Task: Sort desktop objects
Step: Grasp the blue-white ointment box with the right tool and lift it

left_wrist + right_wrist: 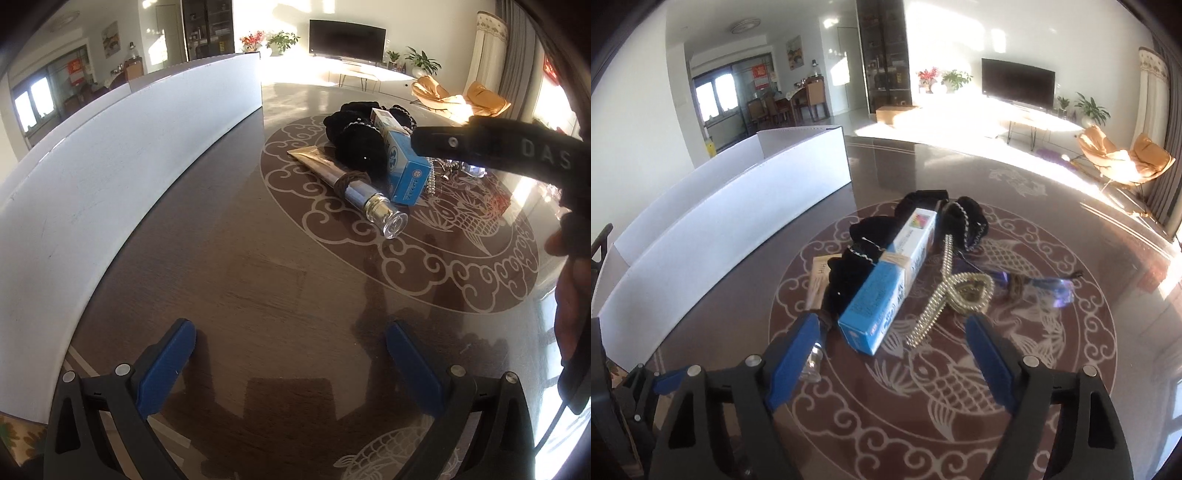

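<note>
A pile lies on the patterned table: a blue carton point(890, 284) point(402, 162), black scrunchies point(882, 229) point(354, 133), a gold tube with a clear cap point(351, 188), a gold spiral hair tie point(953, 291) and clear glasses point(1049, 288). My right gripper point(890, 347) is open, low over the near end of the carton, its left finger beside the tube's cap point(812, 363). It shows in the left wrist view as a black arm point(491, 147) above the pile. My left gripper point(291, 350) is open and empty over bare table, short of the pile.
A long white open box point(122, 162) point(738, 206) stands along the left side of the dark table point(258, 280). Living room with a TV, plants and orange chairs lies beyond the far edge.
</note>
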Tool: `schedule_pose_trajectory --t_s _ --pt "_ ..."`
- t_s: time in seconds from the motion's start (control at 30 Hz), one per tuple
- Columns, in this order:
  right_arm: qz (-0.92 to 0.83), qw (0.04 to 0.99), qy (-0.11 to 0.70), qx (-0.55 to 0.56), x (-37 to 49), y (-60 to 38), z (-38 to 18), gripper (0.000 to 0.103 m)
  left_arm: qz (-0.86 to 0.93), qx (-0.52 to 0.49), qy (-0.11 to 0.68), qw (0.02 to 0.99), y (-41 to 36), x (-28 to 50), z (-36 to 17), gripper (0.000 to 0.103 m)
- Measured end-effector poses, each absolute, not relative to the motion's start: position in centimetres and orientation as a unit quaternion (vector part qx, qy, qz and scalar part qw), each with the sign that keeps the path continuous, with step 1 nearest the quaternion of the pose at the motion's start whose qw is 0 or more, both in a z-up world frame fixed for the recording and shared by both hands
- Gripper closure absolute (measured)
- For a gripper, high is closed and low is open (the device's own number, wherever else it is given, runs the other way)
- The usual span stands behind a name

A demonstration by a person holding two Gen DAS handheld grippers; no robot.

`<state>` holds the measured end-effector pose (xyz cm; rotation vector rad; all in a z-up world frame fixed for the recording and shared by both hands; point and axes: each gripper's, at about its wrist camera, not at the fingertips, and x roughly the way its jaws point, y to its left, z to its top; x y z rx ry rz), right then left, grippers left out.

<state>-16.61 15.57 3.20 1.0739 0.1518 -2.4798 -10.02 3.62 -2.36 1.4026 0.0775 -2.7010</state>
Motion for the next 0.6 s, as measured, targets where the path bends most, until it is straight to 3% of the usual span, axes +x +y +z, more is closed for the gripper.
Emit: schedule_pose_trajectory --t_s 0.13,0.2,0.23,0.33,0.47,0.6 --pt "-0.878 0.211 0.082 0.422 -19.5 12.8 1.4 0.038 -0.886 0.460 0.025 0.048 3.6 -10.1 -2.4 0.000" --pt "-0.872 0.210 0.087 0.434 -20.0 12.4 0.7 0.066 -0.886 0.460 0.025 0.048 3.6 -10.1 -2.4 0.000" --pt "-0.870 0.208 0.093 0.437 -19.9 12.3 0.6 0.070 -0.886 0.460 0.025 0.048 3.6 -10.1 -2.4 0.000" --pt "-0.867 0.228 0.102 0.430 -18.2 12.3 0.7 0.077 -0.886 0.460 0.025 0.048 3.6 -10.1 -2.4 0.000" --pt "-0.843 0.292 0.105 0.439 -14.0 12.7 0.8 0.078 -0.886 0.460 0.025 0.048 3.6 -10.1 -2.4 0.000" --pt "-0.857 0.263 0.069 0.437 -11.5 16.0 1.1 0.081 -0.886 0.460 0.024 0.048 3.6 -10.1 -2.4 0.000"
